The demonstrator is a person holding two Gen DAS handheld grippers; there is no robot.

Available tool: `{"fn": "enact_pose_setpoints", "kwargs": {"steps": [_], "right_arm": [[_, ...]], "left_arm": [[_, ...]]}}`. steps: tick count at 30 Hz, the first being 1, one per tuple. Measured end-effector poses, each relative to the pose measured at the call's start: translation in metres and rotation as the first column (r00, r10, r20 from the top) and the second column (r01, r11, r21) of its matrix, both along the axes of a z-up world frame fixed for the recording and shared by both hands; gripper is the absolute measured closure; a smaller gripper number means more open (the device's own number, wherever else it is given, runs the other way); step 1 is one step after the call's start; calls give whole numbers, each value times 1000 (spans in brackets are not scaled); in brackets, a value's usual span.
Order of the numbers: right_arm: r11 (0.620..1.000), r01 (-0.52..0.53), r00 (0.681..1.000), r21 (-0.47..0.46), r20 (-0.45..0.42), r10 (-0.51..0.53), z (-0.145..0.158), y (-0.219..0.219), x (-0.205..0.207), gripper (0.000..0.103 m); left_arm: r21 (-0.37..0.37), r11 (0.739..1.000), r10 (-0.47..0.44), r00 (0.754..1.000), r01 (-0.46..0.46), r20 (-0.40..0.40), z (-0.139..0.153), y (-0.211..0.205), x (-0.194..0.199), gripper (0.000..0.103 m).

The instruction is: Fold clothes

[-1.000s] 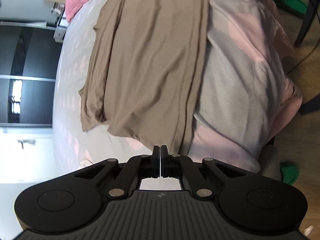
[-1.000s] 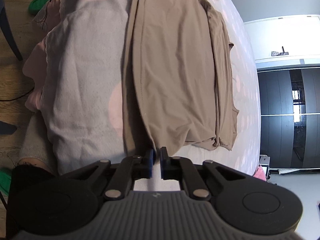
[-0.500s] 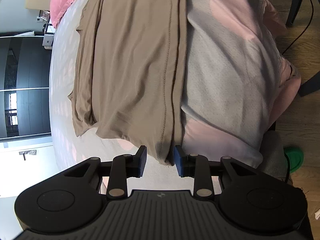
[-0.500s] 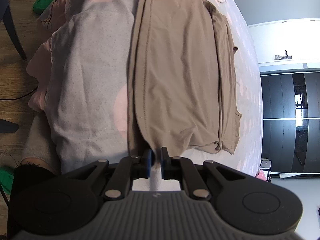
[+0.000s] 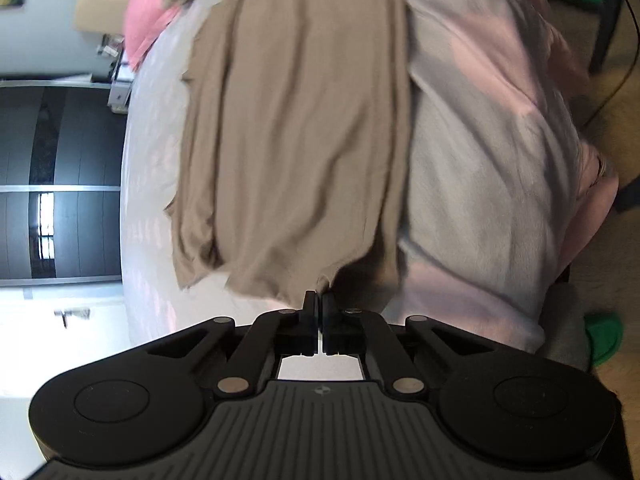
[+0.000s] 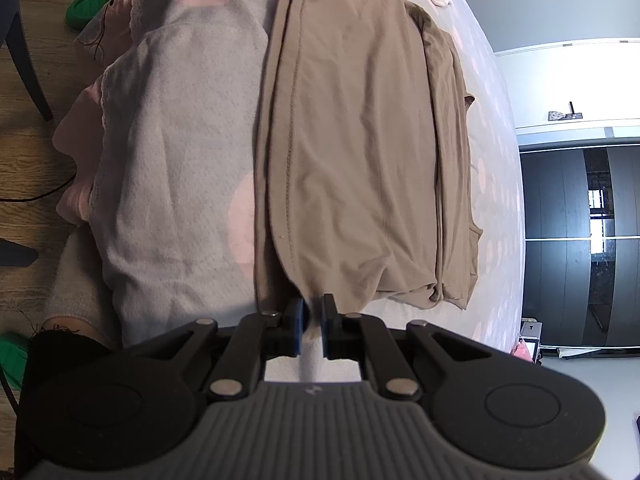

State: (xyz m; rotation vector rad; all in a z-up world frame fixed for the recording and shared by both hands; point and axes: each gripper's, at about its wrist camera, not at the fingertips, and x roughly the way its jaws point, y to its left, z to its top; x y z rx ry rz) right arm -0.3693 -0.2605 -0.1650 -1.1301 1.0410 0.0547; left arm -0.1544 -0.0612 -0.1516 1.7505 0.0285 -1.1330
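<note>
A tan garment (image 5: 296, 120) lies flat and partly folded lengthwise on the bed, with its stitched hem running along the side nearest the bed's edge. My left gripper (image 5: 320, 300) is shut on the near corner of that hem, where the cloth bunches up at the fingertips. At the other end, the right wrist view shows the same tan garment (image 6: 360, 140). My right gripper (image 6: 313, 308) is shut on its near hem corner, and a thin fold of cloth shows between the blue pads.
The bed has a grey cover with pink dots (image 5: 480, 160) that hangs over the side towards the wooden floor. Green slippers (image 5: 604, 336) (image 6: 96, 0) lie on the floor near a dark chair leg (image 6: 24, 60). A pink pillow (image 5: 144, 28) sits at the far end, and a dark wardrobe (image 6: 580, 240) stands beyond the bed.
My left jaws opened around the garment's hem corner, then shut on it, and the cloth there now bunches and lifts. My right gripper kept its hold and stayed put.
</note>
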Motion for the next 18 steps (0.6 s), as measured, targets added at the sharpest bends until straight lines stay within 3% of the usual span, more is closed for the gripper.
{"fn": "enact_pose_setpoints", "kwargs": {"steps": [3, 6, 10, 14, 18], "right_arm": [[1000, -7, 1000, -2, -10, 7, -1, 1, -2, 96], [1000, -6, 1000, 0, -14, 6, 0, 0, -3, 100], [1000, 2, 1000, 6, -26, -2, 0, 0, -3, 100], [999, -36, 999, 37, -18, 36, 8, 4, -11, 102], [999, -6, 1000, 39, 26, 5, 16, -1, -11, 103]], "left_arm": [[39, 999, 17, 1000, -16, -12, 6, 10, 2, 103], [101, 995, -23, 999, 25, -26, -2, 17, -3, 103], [124, 991, -53, 999, 53, 1, -17, 18, 1, 103], [116, 992, -50, 999, 50, -8, -17, 18, 5, 103], [43, 999, -12, 1000, 13, -24, -7, 14, 7, 103]]}}
